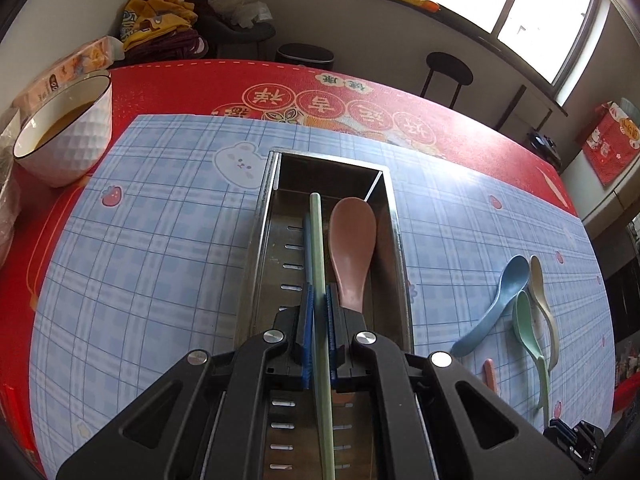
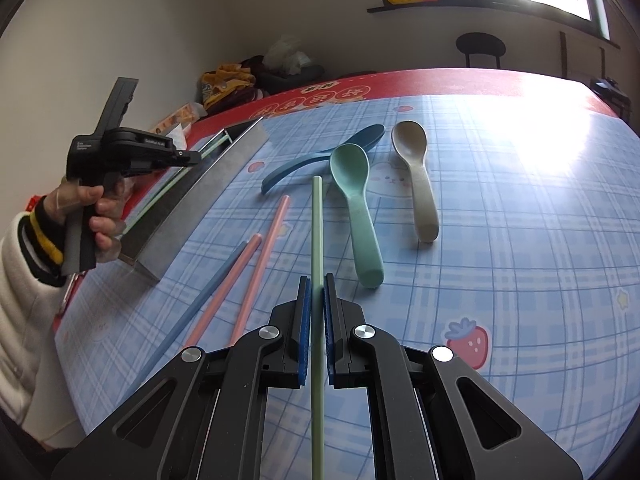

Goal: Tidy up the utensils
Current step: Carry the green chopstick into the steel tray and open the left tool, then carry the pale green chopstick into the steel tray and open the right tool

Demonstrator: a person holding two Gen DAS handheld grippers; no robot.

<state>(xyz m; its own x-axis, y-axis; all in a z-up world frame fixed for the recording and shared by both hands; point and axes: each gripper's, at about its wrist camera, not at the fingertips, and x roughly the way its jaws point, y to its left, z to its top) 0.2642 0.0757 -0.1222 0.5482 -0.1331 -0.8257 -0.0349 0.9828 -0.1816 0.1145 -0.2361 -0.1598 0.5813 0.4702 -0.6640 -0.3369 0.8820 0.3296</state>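
Observation:
My left gripper [image 1: 319, 292] is shut on a pale green chopstick [image 1: 316, 240], held lengthwise over a long metal utensil box [image 1: 394, 208]. A pink spoon [image 1: 352, 236] and a blue chopstick [image 1: 307, 248] lie in the box. My right gripper [image 2: 317, 280] is shut on a second green chopstick [image 2: 317, 220], just above the blue checked mat [image 2: 500, 260]. Ahead of it lie a green spoon [image 2: 354, 184], a beige spoon [image 2: 414, 160] and a dark blue spoon [image 2: 320, 156]. To its left lie two pink chopsticks [image 2: 272, 236] and a blue chopstick [image 2: 200, 304]. A person's hand [image 2: 96, 208] holds the left gripper [image 2: 192, 158] over the box [image 2: 200, 196].
A white bowl [image 1: 68, 132] holding brownish liquid stands at the mat's far left corner, with a snack packet [image 1: 72, 64] behind it. Red tablecloth [image 1: 200, 84] borders the mat. Past the table's far edge are piled clothes [image 1: 160, 20] and a black stool [image 1: 448, 68].

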